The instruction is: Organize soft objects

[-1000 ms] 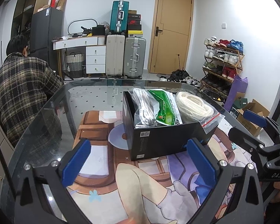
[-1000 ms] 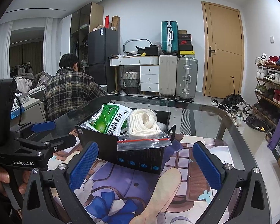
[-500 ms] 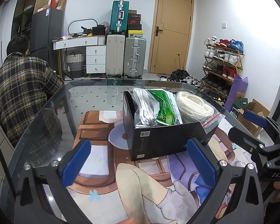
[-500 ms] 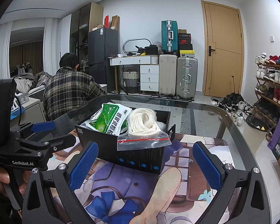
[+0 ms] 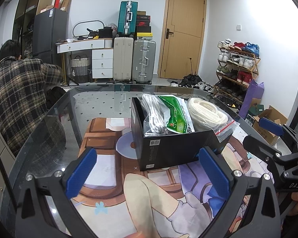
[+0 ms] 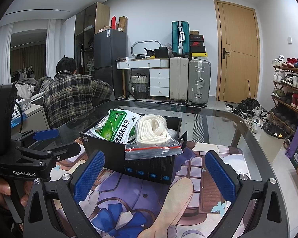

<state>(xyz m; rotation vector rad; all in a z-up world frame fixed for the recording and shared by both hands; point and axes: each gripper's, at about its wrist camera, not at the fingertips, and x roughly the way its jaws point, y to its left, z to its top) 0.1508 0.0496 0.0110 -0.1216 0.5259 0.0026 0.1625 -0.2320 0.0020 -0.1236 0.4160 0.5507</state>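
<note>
A black box (image 5: 174, 148) (image 6: 141, 158) stands on the printed mat (image 5: 149, 190). Inside it sit three bags: grey-white cord (image 5: 152, 115), a green packet (image 5: 175, 115) (image 6: 117, 127), and white rope in a zip bag (image 5: 206, 113) (image 6: 153, 132) that hangs over the box rim. My left gripper (image 5: 147, 170) is open, close in front of the box, holding nothing. My right gripper (image 6: 155, 172) is also open, just before the box's other side, empty. Each gripper shows in the other's view, the right gripper (image 5: 276, 142) at the right and the left gripper (image 6: 41, 144) at the left.
The mat lies on a round glass table (image 5: 101, 101). A person in a plaid shirt (image 5: 19, 99) sits with their back to me beyond the table's left edge. Suitcases (image 5: 133, 59), a drawer desk (image 5: 89, 59), a door (image 5: 182, 35) and a shoe rack (image 5: 236, 67) line the room.
</note>
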